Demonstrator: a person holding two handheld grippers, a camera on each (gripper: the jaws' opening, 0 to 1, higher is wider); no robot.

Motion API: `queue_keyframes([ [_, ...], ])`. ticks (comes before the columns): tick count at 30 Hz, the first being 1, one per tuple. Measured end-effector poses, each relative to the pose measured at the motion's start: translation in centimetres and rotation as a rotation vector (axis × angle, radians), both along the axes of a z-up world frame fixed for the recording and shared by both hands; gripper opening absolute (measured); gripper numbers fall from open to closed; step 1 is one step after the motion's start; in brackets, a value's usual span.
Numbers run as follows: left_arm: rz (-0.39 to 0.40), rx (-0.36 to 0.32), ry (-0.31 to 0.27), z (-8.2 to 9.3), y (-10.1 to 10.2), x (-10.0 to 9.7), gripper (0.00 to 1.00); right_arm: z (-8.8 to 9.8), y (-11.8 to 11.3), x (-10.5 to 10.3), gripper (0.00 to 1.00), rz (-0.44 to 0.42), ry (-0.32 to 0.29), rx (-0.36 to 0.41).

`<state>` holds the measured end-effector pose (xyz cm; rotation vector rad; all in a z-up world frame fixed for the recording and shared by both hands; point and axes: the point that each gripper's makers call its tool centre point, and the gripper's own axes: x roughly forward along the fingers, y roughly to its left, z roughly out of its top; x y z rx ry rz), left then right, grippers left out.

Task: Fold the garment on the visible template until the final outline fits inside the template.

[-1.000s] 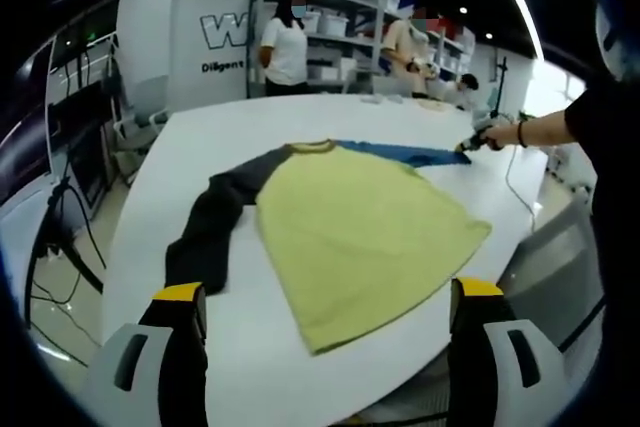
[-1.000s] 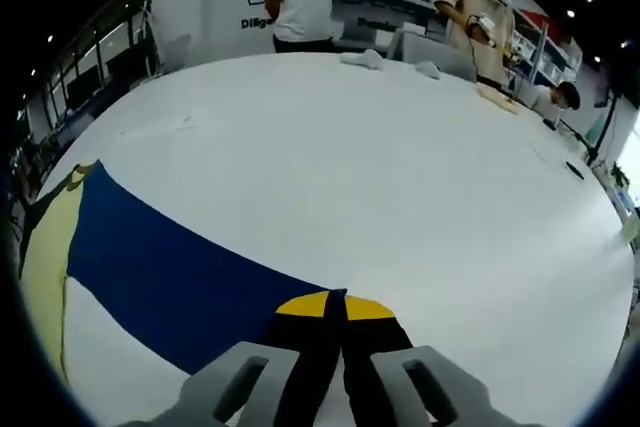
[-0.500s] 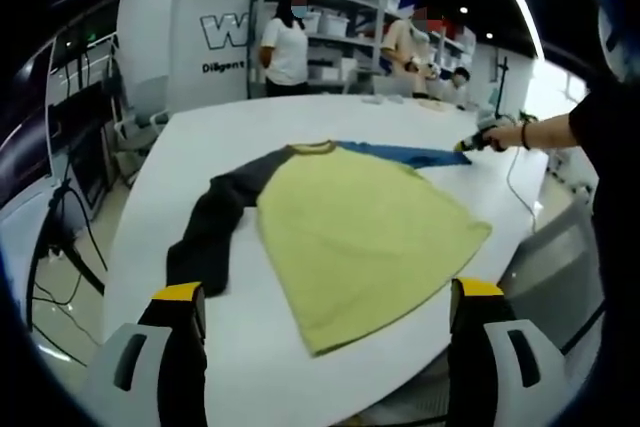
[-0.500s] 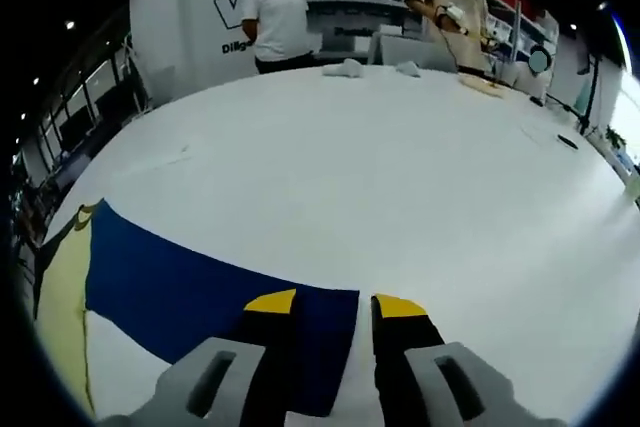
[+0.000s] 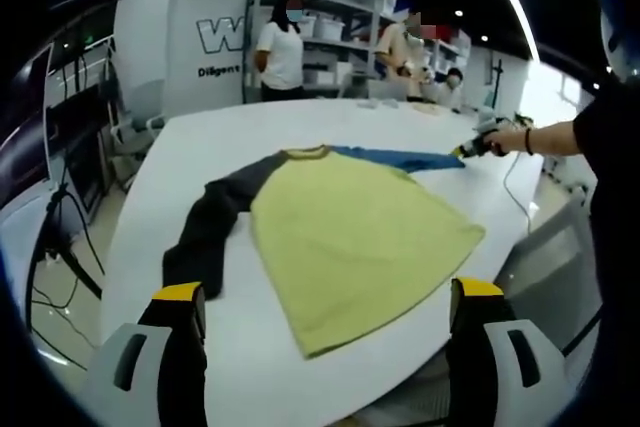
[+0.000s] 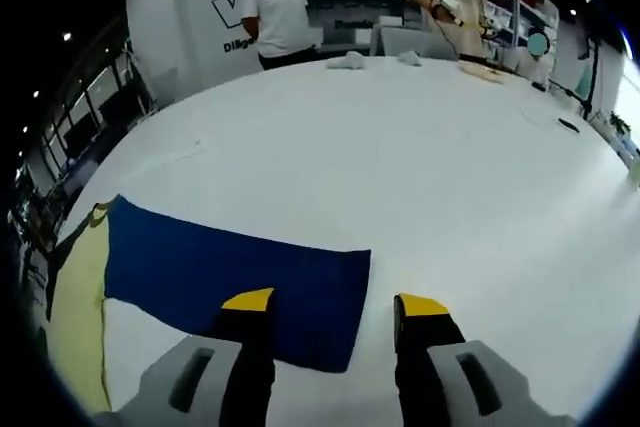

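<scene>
The garment (image 5: 350, 232) lies flat and unfolded on the white desk (image 5: 200, 137), a long-sleeved top with a pale yellow body and a yellow-trimmed neck at the far end. Its dark grey sleeve (image 5: 205, 232) trails off to the left, a bit rumpled. The blue sleeve (image 6: 230, 282) stretches out straight to the right, cuff end flat on the desk.

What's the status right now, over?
Both grippers open: left gripper near the yellow hem, right gripper at the blue sleeve. Garment flat on the white table, unfolded. Nothing in the way.
</scene>
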<state>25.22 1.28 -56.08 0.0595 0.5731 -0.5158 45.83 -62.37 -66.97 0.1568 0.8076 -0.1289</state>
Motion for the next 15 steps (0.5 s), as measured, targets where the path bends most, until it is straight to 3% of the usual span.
queue_keyframes([
  [15, 0.000, 0.011, -0.009, 0.3, 0.4, -0.5, 0.99, -0.9, 0.4, -2.4, 0.20, -0.039, 0.080, -0.035],
])
